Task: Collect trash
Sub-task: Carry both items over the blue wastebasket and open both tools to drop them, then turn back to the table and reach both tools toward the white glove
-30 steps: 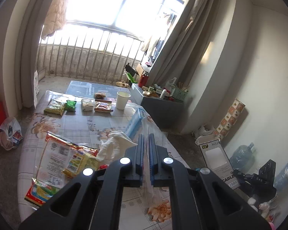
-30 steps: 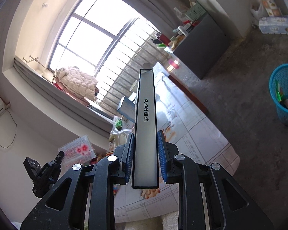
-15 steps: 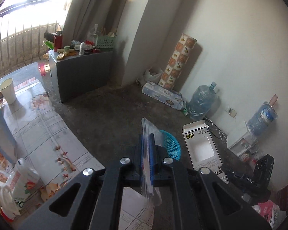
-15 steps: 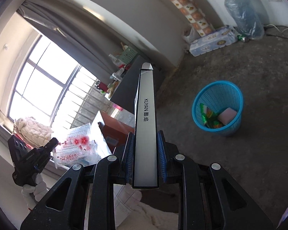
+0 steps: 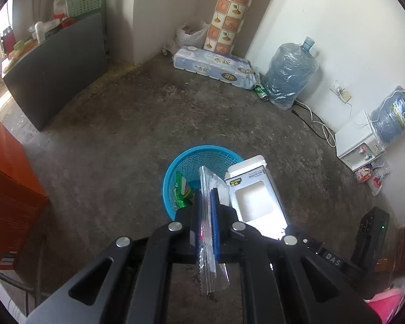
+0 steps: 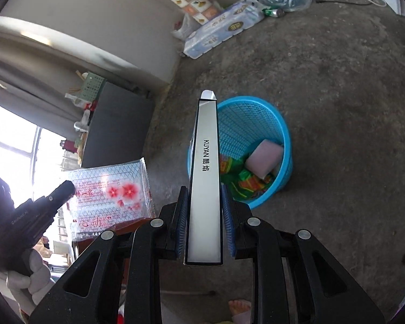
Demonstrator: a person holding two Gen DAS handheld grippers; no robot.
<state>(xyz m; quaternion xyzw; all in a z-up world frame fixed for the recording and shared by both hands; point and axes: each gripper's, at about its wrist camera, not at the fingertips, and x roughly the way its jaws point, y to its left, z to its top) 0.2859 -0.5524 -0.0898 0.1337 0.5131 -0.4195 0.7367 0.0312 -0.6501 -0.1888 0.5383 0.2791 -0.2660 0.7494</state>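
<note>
Left gripper (image 5: 206, 197) over blue basket (image 5: 172, 170), jaws just easing apart, clear plastic wrapper (image 5: 210, 267) between blue pads. Right gripper (image 6: 203, 210) clamped on long KUYAN box (image 6: 206, 178), also above basket, jaws likewise easing apart.

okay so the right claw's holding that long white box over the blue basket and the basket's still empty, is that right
Not quite. The right claw does hold the long white box over the blue basket, but the basket isn't empty: the right wrist view shows a pink block and green wrappers inside.
</note>
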